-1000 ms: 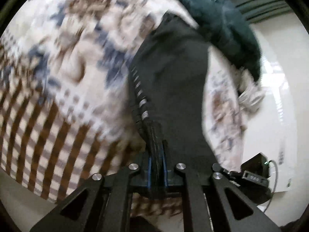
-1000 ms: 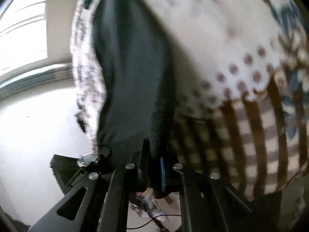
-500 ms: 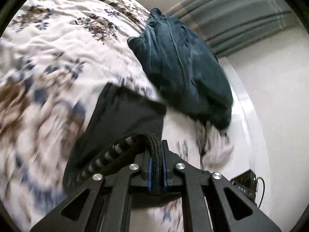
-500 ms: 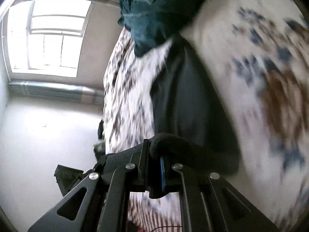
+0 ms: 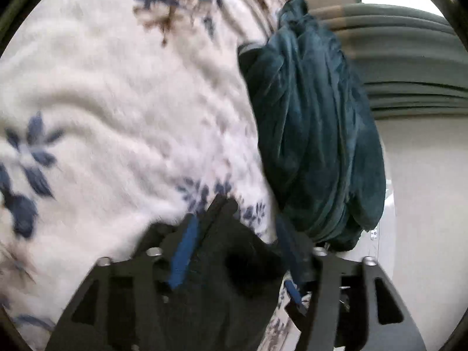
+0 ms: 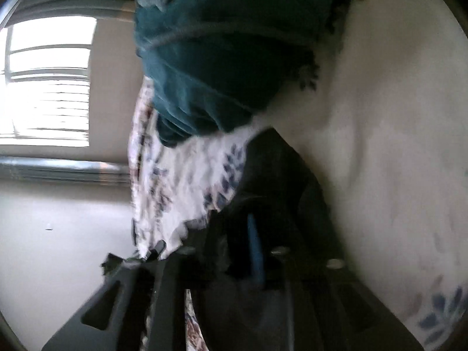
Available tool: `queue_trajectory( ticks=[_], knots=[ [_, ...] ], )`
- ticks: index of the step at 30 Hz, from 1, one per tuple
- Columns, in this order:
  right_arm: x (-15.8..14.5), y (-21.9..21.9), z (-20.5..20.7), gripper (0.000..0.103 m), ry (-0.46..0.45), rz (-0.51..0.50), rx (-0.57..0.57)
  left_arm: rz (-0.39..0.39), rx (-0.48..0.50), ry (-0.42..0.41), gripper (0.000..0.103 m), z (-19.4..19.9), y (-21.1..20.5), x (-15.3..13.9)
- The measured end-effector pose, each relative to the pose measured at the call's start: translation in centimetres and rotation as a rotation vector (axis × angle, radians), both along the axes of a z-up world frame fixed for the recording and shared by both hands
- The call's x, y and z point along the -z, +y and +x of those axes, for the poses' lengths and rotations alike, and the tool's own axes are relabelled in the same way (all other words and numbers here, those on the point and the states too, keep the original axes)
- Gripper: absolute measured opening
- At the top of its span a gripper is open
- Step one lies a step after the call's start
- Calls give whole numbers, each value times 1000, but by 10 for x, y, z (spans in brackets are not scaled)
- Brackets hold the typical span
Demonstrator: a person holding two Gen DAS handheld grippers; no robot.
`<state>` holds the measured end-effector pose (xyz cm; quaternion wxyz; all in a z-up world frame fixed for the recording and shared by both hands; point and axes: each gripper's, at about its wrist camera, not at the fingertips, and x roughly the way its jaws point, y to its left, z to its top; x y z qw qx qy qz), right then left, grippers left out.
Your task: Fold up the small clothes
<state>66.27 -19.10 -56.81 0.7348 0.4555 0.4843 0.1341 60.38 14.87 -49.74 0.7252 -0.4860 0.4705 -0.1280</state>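
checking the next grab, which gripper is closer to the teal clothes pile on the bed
Left, though it's close. The left gripper sits beside the teal pile's lower edge; the right gripper lies below it, across a strip of bedspread.

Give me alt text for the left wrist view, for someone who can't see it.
The left tongs stand apart, having just been opening, with a black garment loose between them on a white floral blanket. A heap of teal cloth lies just beyond, and grey curtains hang behind it.
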Motion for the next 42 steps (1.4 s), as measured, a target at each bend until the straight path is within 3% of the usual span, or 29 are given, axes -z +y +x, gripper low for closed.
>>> queue_trajectory(
  ticks=[1,3,6,8,9,10,11,15,17,21,23,26,27,28,29,31,32,33,37,40,42],
  knots=[
    [-3,-4,-7,64,-15,-28,-3,28,15,-13,55,-2,1,-1],
    [-6,-7,-17,64,-15,-88,-13,168,81,-21,55,-5,-6,-5],
    [-3,2,-19,64,17,-245,-73,399,264,-53,55,5,-40,-4],
    [1,13,-11,64,16,-303,-117,491,355,-82,54,14,-63,0],
    [2,21,-5,56,10,-331,-140,536,378,-110,48,17,-72,-1],
    [3,26,-3,45,1,-362,-154,561,396,-148,4,19,-79,-3],
    [3,34,2,12,2,-403,-171,591,400,-148,6,21,-81,-3],
    [-7,52,9,7,-21,-515,-198,581,340,-164,6,19,-62,-13],
    [-15,51,7,7,-40,-519,-186,585,312,-149,6,17,-51,-7],
    [-3,43,13,7,22,-568,-163,588,370,-44,7,39,-54,30],
    [8,42,18,7,56,-578,-172,599,390,-31,8,45,-60,32],
    [16,42,23,7,85,-553,-190,552,367,-26,13,37,-50,15],
    [15,38,19,13,89,-523,-191,523,330,-40,17,27,-40,3],
    [12,33,13,16,91,-498,-188,497,305,-52,29,18,-33,-5],
    [9,28,6,22,88,-461,-191,457,269,-63,48,4,-23,-14],
    [1,17,-15,46,95,-416,-216,382,219,-56,71,-30,-8,-28],
    [-2,12,-24,60,96,-405,-229,331,190,-55,71,-53,-1,-33],
    [-5,7,-37,65,104,-387,-252,283,164,-44,72,-78,0,-37],
    [-7,-13,-84,68,169,-339,-315,127,61,123,76,-181,-13,-24],
    [-5,-22,-110,70,209,-298,-363,27,-7,228,76,-226,-31,2],
    [0,-24,-118,74,213,-273,-388,-20,-31,268,76,-236,-42,21]
  ],
)
